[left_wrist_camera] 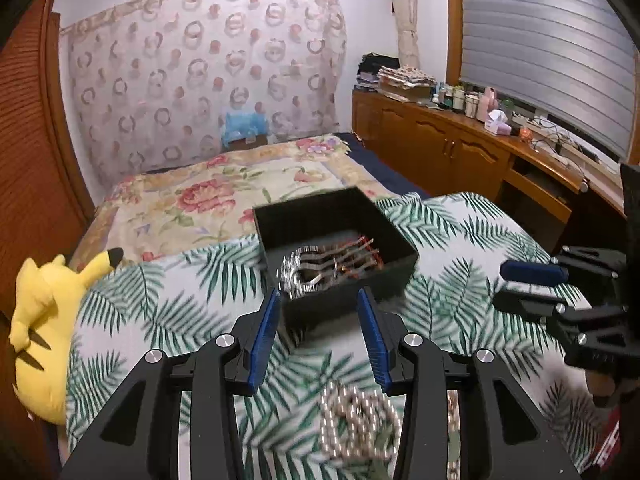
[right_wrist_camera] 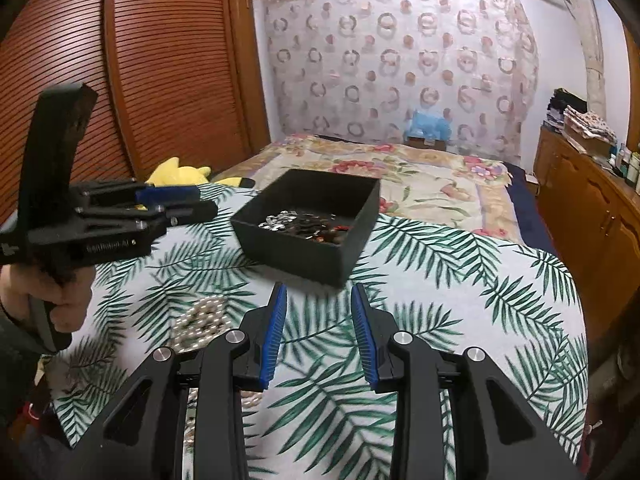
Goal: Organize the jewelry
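Palm-print bedspread [left_wrist_camera: 460,240] carries everything. Left gripper [left_wrist_camera: 318,300] fingers stand apart, empty, just before the black box [left_wrist_camera: 360,208]; right gripper [right_wrist_camera: 319,294] likewise. Bead necklace [left_wrist_camera: 360,420], blurred, lies nearer than the box, which holds jewelry [left_wrist_camera: 320,268].

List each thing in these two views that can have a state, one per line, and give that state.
black box: lid off, upright on the palm-print cloth, jewelry inside.
pearl beads: heaped on the cloth, outside the box.
left gripper: jaws apart, nothing between them.
right gripper: jaws apart, nothing between them.
yellow plush toy: lying on its side by the cloth.
window shutter: down.
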`<state>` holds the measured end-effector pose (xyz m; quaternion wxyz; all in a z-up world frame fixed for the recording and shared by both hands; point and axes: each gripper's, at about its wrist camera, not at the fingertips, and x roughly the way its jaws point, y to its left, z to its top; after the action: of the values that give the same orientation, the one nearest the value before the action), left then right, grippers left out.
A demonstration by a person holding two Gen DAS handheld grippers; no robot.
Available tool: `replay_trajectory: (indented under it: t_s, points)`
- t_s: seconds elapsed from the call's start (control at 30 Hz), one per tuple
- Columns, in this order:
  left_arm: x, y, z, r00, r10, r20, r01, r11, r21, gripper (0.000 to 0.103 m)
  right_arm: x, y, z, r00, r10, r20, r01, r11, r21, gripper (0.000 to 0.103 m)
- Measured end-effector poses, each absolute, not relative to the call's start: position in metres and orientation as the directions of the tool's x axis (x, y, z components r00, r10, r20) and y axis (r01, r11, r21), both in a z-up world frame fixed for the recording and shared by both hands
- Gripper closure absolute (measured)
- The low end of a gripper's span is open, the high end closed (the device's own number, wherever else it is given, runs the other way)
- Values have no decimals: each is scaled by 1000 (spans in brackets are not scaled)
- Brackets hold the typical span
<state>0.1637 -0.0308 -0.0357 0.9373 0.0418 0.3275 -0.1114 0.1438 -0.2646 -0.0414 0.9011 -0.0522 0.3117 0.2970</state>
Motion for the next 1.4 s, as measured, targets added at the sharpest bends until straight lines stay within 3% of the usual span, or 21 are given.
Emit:
replay_trajectory:
  t_s: [0.1,0.43,0.5,0.7,1.03,1.17,1.4]
  points:
    - [150,-26,-46,748,-190,-636,238,971,-10,58,134,-260,-45,618,507,-601,-582,809,84,67]
    - [118,-13,-88,696,-200,-690,227,973,-53,57,129,-241,-82,531,480,-699,-620,782,67,67]
    - [114,-12,-93,693,-193,-694,222,974,-50,57,129,-238,-89,518,467,-716,-621,782,60,77]
    - [104,-5,-101,684,-198,-702,215,974,-65,57,137,-233,-94,477,485,-732,-622,775,108,85]
    - [101,2,-111,671,-198,-714,205,976,-78,57,142,-220,-102,452,452,-769,-632,770,81,86]
    - [100,2,-111,672,-203,-712,209,975,-81,57,143,-219,-102,468,417,-779,-628,778,39,98]
    - [104,-1,-108,670,-216,-710,224,971,-84,57,148,-231,-101,490,398,-775,-599,800,32,98]
